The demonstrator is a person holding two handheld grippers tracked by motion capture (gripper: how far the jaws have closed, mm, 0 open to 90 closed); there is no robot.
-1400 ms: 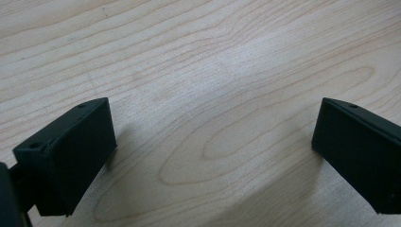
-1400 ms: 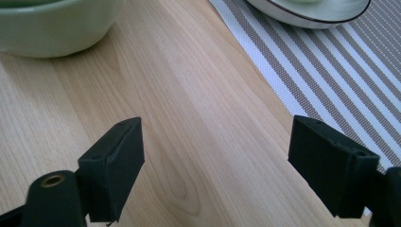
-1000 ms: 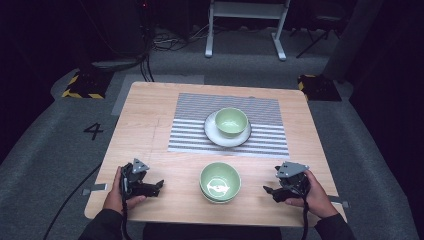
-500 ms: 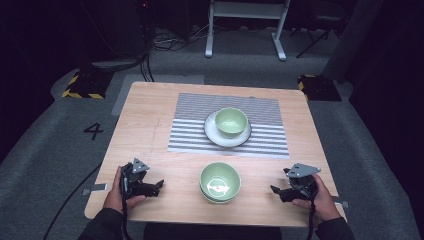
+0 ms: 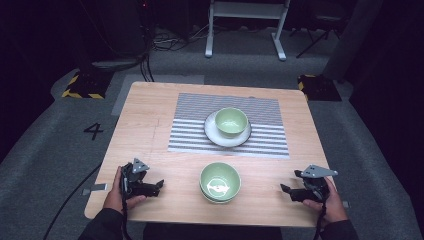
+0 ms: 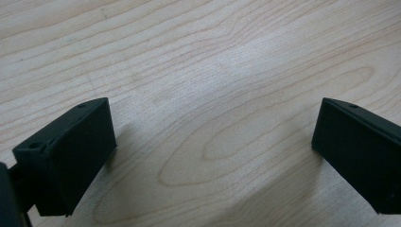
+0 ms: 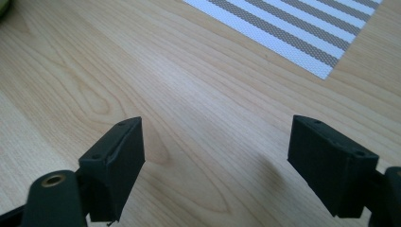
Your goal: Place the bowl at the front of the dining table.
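Observation:
A green bowl (image 5: 220,182) stands near the front edge of the wooden table (image 5: 150,115), between my two grippers. A second green bowl (image 5: 231,121) sits on a white plate (image 5: 214,135) on the striped mat (image 5: 270,137) farther back. My left gripper (image 5: 159,184) rests low at the front left, open, its jaws pointing toward the near bowl over bare wood (image 6: 213,118). My right gripper (image 5: 286,189) is at the front right, open, nothing between its jaws. In the right gripper view (image 7: 215,156) a corner of the striped mat (image 7: 293,33) lies ahead.
The table's front edge runs just below both hands. Grey floor surrounds the table, with cables at the left, a white frame stand (image 5: 245,20) behind, and yellow-black striped blocks (image 5: 82,85) at the far corners.
My right gripper has moved to the right and toward the front edge, away from the near bowl. The left gripper and both bowls have stayed in place.

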